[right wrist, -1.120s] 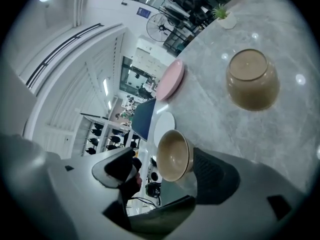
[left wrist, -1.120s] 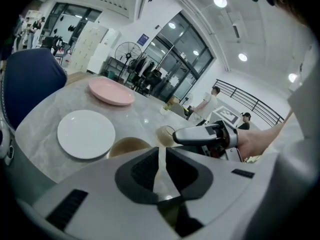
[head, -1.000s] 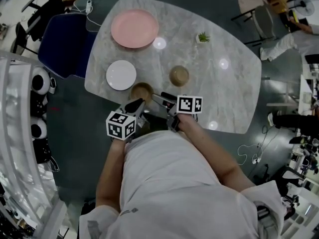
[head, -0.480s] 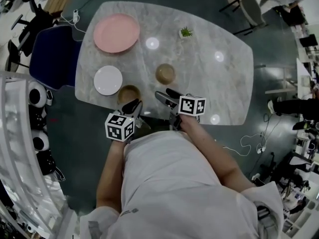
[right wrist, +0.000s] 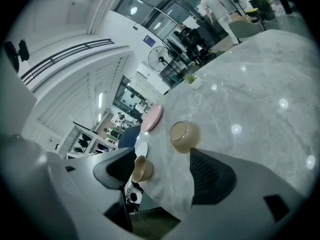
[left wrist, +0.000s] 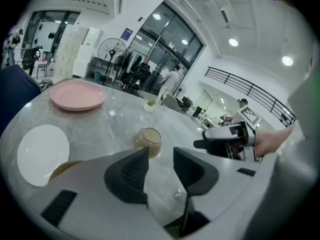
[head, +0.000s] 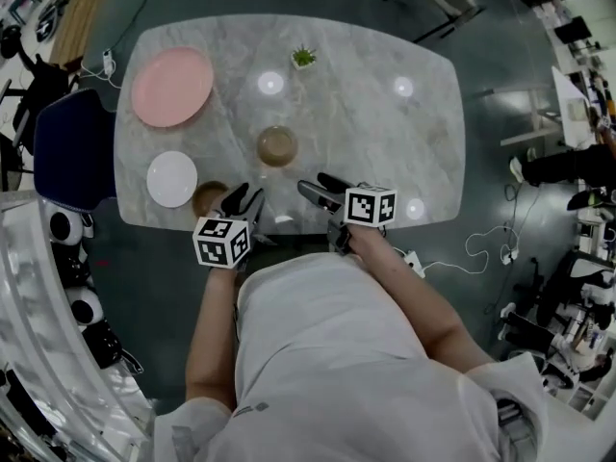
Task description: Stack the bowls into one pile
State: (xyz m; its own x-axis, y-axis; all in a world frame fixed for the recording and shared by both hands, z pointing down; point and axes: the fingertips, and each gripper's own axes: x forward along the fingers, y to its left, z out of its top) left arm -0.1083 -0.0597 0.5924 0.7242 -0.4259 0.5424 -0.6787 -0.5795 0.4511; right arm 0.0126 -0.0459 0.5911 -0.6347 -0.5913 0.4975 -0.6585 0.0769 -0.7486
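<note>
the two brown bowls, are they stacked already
No, the far bowl stands alone and the near bowl sits apart from it beside the white plate.

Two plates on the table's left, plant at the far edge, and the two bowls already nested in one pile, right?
No: the bowls are not nested. The head view shows one bowl mid-table and the other bowl apart from it, beside the white plate. The rest stands.

Left gripper opening, right open; empty.
</note>
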